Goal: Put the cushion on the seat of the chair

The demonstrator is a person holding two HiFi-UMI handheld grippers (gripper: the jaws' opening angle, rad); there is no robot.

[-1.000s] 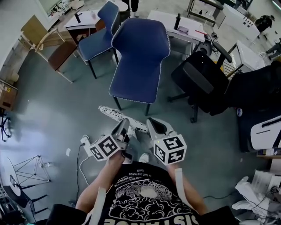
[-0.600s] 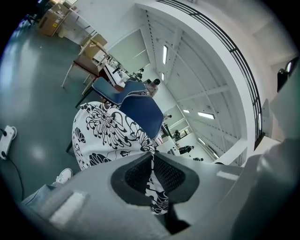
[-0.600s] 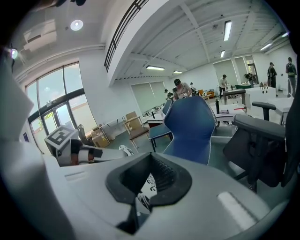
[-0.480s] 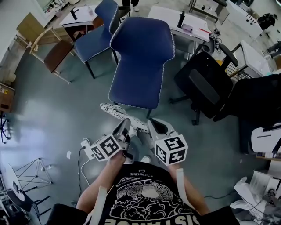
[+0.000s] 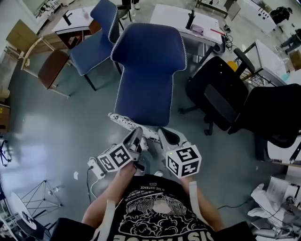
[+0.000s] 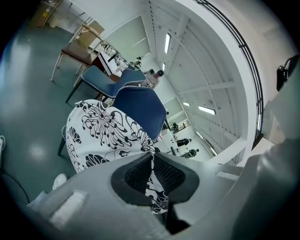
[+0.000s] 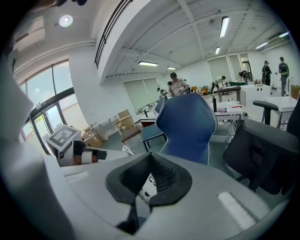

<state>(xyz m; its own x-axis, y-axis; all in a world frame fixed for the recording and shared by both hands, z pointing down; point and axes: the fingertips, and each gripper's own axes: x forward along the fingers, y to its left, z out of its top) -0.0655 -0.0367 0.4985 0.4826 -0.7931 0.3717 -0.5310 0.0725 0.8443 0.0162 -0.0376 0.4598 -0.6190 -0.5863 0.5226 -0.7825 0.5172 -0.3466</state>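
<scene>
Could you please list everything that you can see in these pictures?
chair: one, blue, straight ahead.
second chair: one, blue, behind it at the left.
wooden chair: one, brown, far left.
office chairs: two, black, at the right.
tables: at least two, white, behind the chairs.
floor: grey-green, all round.
cushion: one, white with black flowers, held before the blue chair.
left gripper: one, grey, shut on the cushion.
right gripper: one, grey, shut on the cushion.
</scene>
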